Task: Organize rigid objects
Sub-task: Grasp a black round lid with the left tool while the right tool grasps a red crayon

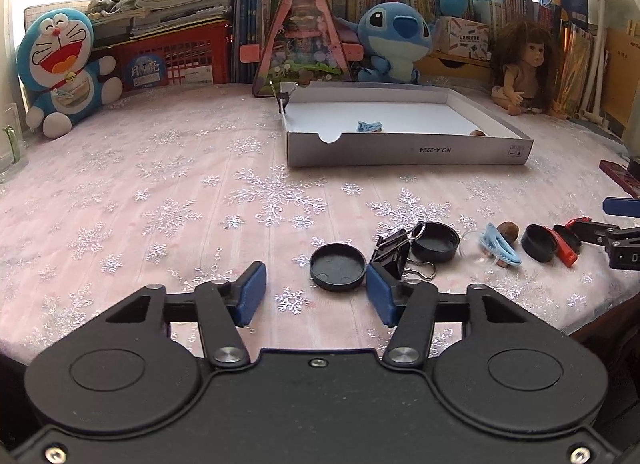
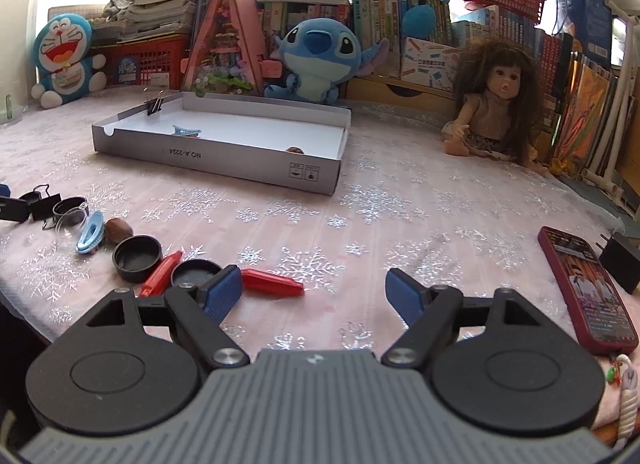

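Left gripper (image 1: 316, 292) jaws apart over bare tablecloth (image 1: 160, 192), gripping nothing; a flat black cap (image 1: 338, 266) lies just beyond, touching its right pad; a black binder clip (image 1: 394, 254), a deeper cap (image 1: 435, 241) and a blue clip (image 1: 500, 249) trail off rightward. Right gripper (image 2: 314, 292) wide open, empty; a red whistle (image 2: 272, 282) lies by its left pad; a phone (image 2: 586, 284) lies to its right. Farther back the white box (image 1: 400, 148) holds another blue clip (image 1: 370, 127); plush toys behind.

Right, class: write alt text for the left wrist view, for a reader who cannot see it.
The open left gripper hovers over a snowflake tablecloth, a black cap just beyond its fingertips. A binder clip, another cap and a blue clip lie to the right; a shallow cardboard tray sits behind.
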The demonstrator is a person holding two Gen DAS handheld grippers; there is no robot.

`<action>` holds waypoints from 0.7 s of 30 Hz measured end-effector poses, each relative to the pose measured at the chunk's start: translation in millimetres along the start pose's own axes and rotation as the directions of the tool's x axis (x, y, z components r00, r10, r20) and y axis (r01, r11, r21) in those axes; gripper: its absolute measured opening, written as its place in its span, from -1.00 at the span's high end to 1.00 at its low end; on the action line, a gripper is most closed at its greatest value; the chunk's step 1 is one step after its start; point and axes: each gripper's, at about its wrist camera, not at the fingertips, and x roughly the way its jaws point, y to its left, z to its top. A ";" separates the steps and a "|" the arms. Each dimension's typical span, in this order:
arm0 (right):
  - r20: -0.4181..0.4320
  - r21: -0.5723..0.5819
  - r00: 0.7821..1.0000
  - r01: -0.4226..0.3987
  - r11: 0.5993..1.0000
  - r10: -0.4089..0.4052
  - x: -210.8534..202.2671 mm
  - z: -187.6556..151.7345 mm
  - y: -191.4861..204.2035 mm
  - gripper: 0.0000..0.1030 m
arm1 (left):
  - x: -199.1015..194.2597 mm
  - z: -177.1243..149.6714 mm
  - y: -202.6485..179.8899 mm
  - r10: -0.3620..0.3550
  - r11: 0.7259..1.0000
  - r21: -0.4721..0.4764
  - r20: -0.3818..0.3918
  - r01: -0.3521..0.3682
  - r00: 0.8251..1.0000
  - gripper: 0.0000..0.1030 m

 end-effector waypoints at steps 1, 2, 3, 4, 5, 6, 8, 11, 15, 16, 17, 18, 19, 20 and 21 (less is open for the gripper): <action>0.000 -0.001 1.000 -0.005 1.000 0.005 0.7 0.1 1.8 -0.69 | 0.6 -0.3 -1.2 -0.001 1.000 0.003 0.003 0.001 1.000 0.03; 0.000 -0.002 1.000 -0.009 1.000 0.009 1.4 0.2 3.4 -0.69 | 1.3 -0.6 -2.6 -0.002 1.000 0.007 0.006 0.002 1.000 0.05; 0.000 -0.002 1.000 -0.013 1.000 0.013 2.1 0.5 4.8 -0.69 | 2.0 -0.6 -4.2 -0.002 1.000 0.012 0.008 0.002 1.000 0.06; 0.000 0.001 1.000 -0.016 1.000 0.016 2.9 0.8 6.0 -0.69 | 2.6 -0.8 -5.2 -0.003 1.000 0.014 0.012 0.002 1.000 0.10; 0.001 0.003 1.000 -0.018 1.000 0.018 3.5 1.1 7.0 -0.69 | 3.5 -0.8 -6.1 -0.003 1.000 0.015 0.015 0.003 1.000 0.13; 0.002 0.008 1.000 -0.022 1.000 0.022 4.8 1.6 8.2 -0.69 | 4.4 -0.6 -6.9 -0.004 1.000 0.015 0.017 0.004 1.000 0.15; 0.003 0.017 1.000 -0.026 1.000 0.026 6.1 2.5 9.7 -0.69 | 5.7 -0.1 -7.8 -0.006 1.000 0.014 0.020 0.005 1.000 0.18; 0.005 0.028 1.000 -0.018 0.999 0.018 7.8 3.5 12.1 -0.69 | 7.5 0.4 -7.8 -0.009 1.000 0.008 0.024 0.009 1.000 0.24; 0.004 0.046 1.000 0.012 0.999 -0.013 7.3 2.5 12.7 -0.69 | 7.4 -0.8 -7.9 -0.008 1.000 0.000 0.032 0.008 0.999 0.36; 0.001 0.054 1.000 0.021 0.998 -0.021 6.9 2.0 12.1 -0.69 | 7.4 -0.5 -7.3 -0.008 1.000 -0.003 0.033 0.008 0.999 0.38; -0.004 0.061 1.000 0.028 0.998 -0.028 6.3 1.6 11.6 -0.69 | 7.5 -0.3 -7.4 -0.007 1.000 -0.005 0.035 0.008 0.999 0.41; -0.007 0.067 0.999 0.032 0.997 -0.032 5.5 1.3 11.0 -0.69 | 7.7 0.0 -7.3 -0.007 1.000 -0.009 0.036 0.007 0.999 0.42; -0.007 0.074 0.999 0.037 0.997 -0.037 4.1 0.9 10.9 -0.69 | 7.7 0.0 -7.2 -0.007 1.000 -0.011 0.037 0.007 0.999 0.42; -0.007 0.077 0.999 0.039 0.996 -0.038 3.1 0.9 11.3 -0.66 | 8.2 0.5 -7.0 -0.006 1.000 -0.014 0.037 0.007 0.999 0.42; -0.007 0.081 0.999 0.036 0.996 -0.036 1.8 1.2 11.9 -0.62 | 8.6 0.9 -7.0 -0.006 1.000 -0.015 0.038 0.006 0.999 0.42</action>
